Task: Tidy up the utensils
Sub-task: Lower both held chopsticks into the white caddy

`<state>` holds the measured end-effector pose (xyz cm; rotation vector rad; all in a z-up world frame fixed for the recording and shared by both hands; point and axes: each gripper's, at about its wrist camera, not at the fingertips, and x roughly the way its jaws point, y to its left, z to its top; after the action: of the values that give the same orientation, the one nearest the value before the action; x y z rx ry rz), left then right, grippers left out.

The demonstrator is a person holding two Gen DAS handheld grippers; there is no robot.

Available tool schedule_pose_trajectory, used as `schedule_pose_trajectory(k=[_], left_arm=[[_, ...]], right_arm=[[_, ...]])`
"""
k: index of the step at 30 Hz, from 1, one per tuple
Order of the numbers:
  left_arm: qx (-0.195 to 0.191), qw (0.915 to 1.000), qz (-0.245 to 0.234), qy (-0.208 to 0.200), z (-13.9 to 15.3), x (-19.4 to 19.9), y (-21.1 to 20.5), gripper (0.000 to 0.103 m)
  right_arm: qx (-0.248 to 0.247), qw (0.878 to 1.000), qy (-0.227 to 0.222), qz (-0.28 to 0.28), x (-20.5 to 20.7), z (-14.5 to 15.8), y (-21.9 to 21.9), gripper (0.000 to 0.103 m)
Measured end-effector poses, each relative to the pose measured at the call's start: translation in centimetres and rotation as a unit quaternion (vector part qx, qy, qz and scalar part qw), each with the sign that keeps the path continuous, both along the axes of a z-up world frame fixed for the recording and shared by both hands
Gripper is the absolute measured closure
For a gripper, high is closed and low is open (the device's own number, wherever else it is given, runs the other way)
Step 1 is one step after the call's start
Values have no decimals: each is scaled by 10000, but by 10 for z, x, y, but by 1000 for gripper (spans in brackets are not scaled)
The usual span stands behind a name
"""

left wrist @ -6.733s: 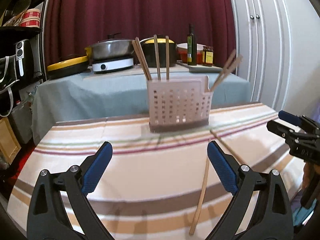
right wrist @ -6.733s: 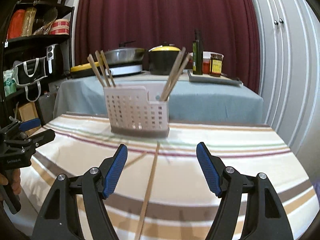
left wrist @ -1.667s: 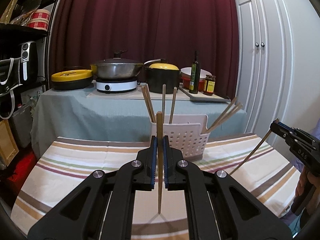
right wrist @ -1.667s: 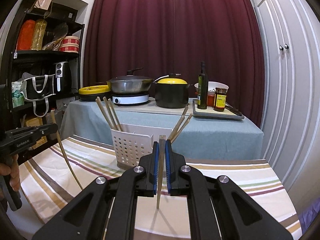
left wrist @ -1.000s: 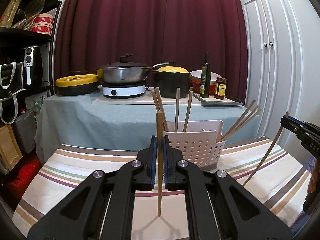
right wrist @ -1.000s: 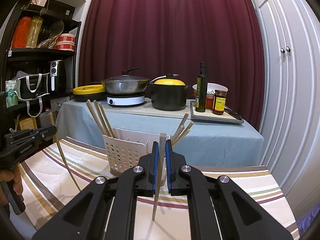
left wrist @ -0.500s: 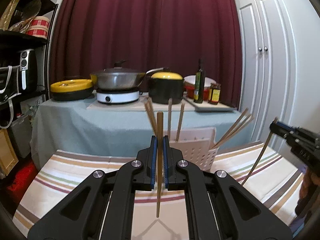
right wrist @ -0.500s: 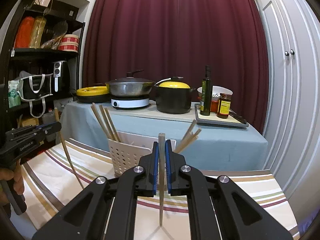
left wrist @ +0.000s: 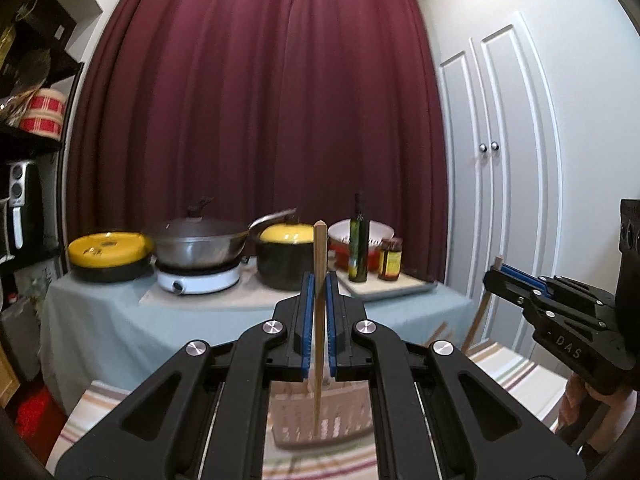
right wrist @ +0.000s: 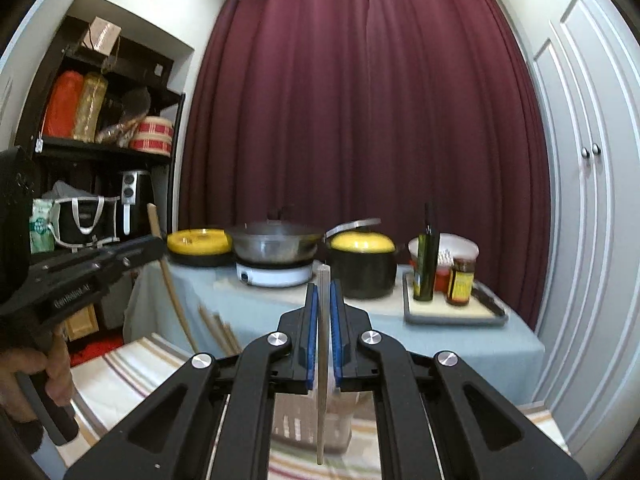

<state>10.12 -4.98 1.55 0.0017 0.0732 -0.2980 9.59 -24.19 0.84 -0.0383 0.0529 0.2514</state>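
A chopstick (left wrist: 319, 320) is pinched upright between the fingers of the left gripper (left wrist: 319, 316), and a second chopstick (right wrist: 323, 360) is pinched likewise by the right gripper (right wrist: 323, 328). Both are held above the perforated utensil basket (left wrist: 320, 428), which stands on the striped bench (left wrist: 516, 380). A grey-covered side table (right wrist: 460, 340) with pots is backed by a maroon curtain (right wrist: 360, 120), with white cupboard doors (left wrist: 504, 184) alongside.

You are holding black grippers with blue pads (left wrist: 307, 320) around pale tan wooden chopsticks (left wrist: 319, 320). You are looking over a whitish perforated utensil basket (left wrist: 340, 420) sitting on a cream tablecloth (right wrist: 120, 376) striped in brown, maroon and green. Behind, a dark maroon curtain (left wrist: 256, 120) is hanging, a yellow-lidded black pot (right wrist: 364, 264) is standing on pale blue-grey cloth (right wrist: 460, 340), beside white cabinet doors (left wrist: 504, 184).
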Motion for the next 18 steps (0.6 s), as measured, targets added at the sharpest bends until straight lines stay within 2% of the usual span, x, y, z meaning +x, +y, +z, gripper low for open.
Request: schedule_pose_trajectory(k=[9, 18], left_arm=[[-23, 9996, 3, -275, 26, 37, -14, 97], [130, 9997, 147, -137, 15, 73, -19, 97]], right_arm=[[62, 9984, -567, 52, 26, 30, 2, 96], [122, 9981, -603, 19, 59, 25, 2, 96]])
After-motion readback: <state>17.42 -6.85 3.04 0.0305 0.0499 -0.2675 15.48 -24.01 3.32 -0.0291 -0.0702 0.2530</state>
